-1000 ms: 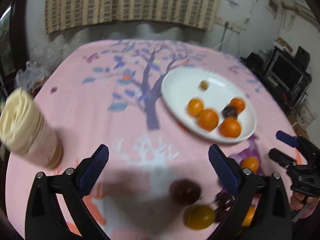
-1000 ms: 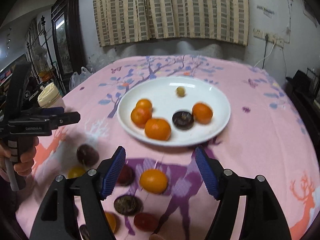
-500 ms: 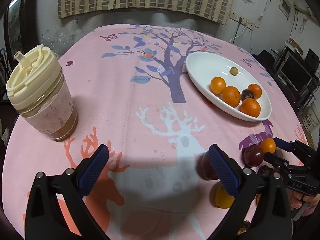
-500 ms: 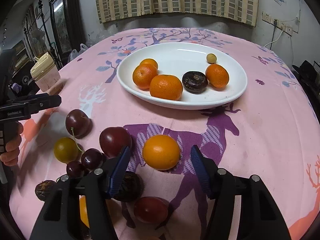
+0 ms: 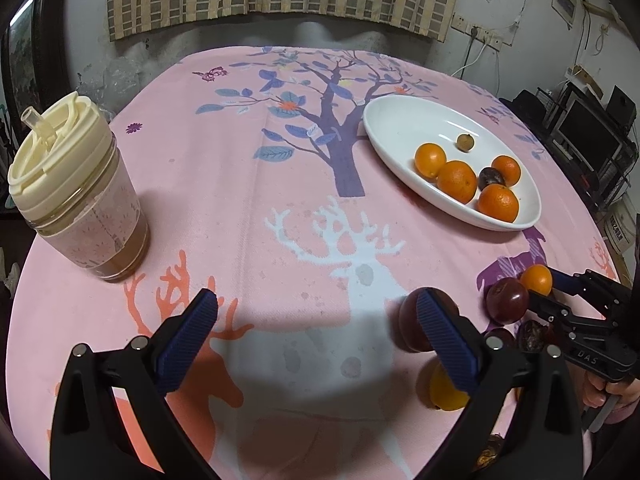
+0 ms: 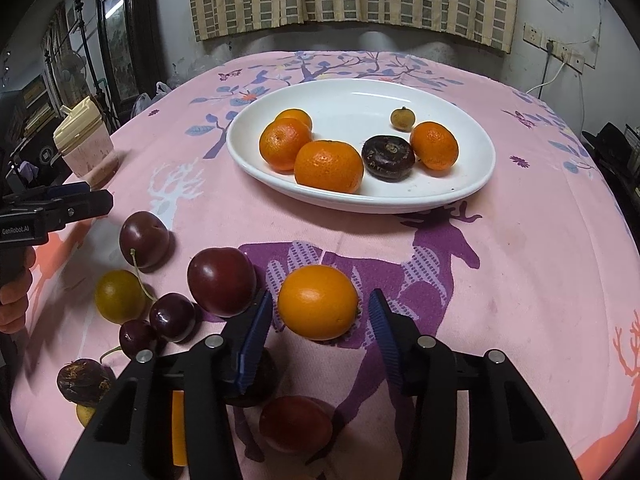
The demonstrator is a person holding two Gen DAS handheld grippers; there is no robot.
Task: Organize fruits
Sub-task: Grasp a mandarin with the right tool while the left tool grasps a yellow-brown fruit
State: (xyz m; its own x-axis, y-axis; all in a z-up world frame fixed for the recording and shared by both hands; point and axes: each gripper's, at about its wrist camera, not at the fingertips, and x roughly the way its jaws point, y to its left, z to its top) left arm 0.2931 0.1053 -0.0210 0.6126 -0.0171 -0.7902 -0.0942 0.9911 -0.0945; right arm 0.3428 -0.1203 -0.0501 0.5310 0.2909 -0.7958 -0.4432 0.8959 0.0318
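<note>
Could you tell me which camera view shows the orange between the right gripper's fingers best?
The right wrist view: the orange sits large and unobstructed on the cloth between the open right gripper fingers. The left wrist view shows it only small and far off, beside a plum and partly behind the right gripper.

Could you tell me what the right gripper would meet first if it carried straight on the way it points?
The loose orange on the cloth: it sits just ahead, between the open right gripper fingers. The white plate lies further along.
</note>
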